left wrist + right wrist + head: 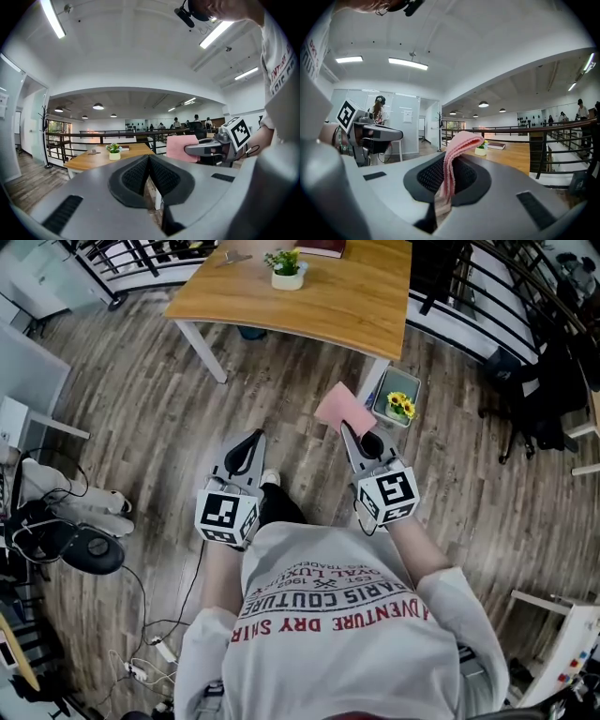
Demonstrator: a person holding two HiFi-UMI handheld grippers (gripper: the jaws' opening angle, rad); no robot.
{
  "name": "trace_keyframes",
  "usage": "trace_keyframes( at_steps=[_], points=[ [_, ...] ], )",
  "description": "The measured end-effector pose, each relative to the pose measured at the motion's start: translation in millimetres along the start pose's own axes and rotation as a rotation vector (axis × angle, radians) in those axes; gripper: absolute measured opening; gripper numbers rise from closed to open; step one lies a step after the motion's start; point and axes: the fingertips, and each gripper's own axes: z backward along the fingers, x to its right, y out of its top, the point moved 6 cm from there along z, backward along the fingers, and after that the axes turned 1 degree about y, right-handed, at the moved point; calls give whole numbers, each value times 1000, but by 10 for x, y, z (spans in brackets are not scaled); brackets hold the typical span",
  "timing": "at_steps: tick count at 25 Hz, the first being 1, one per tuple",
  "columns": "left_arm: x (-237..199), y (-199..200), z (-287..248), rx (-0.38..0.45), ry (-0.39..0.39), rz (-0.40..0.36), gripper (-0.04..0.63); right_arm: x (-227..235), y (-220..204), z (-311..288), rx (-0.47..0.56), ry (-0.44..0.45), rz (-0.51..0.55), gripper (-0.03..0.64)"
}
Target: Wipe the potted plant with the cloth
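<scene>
The potted plant (286, 268) is sitting in its small white pot on the wooden table (356, 306), green leaves filling the pot, well ahead of both grippers. A dark red book (322, 247) is lying just beyond it on the same tabletop.

Down by the table leg, a grey square container (382, 411) is holding a bunch of yellow flowers (401, 404). Only the head view is picking that one up, and it is resting just beside the pink cloth (337, 407).

The right gripper (349, 431) is clamping that cloth. In the right gripper view the fabric is running up from between the closed jaws and folding over at the top, with the potted plant peeking out just past its edge. The left gripper (254, 438) is carrying nothing. The left gripper view is showing its two dark pads pressed together with no gap between them.

Both grippers are hanging side by side over the plank floor (141, 409), close to the person's body, pointing toward the table.

The left gripper view is giving the side look at the other tool, with the cloth standing out flat from its tip. It is also catching a black railing (93, 135) behind the table and people (176, 123) far across the room. The head view is showing neither.
</scene>
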Motion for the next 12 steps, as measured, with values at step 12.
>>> trace_keyframes(
  at_steps=[12],
  points=[
    [-1805, -19, -1055, 29, -23, 47, 17, 298, 254, -1904, -39, -74, 25, 37]
  ],
)
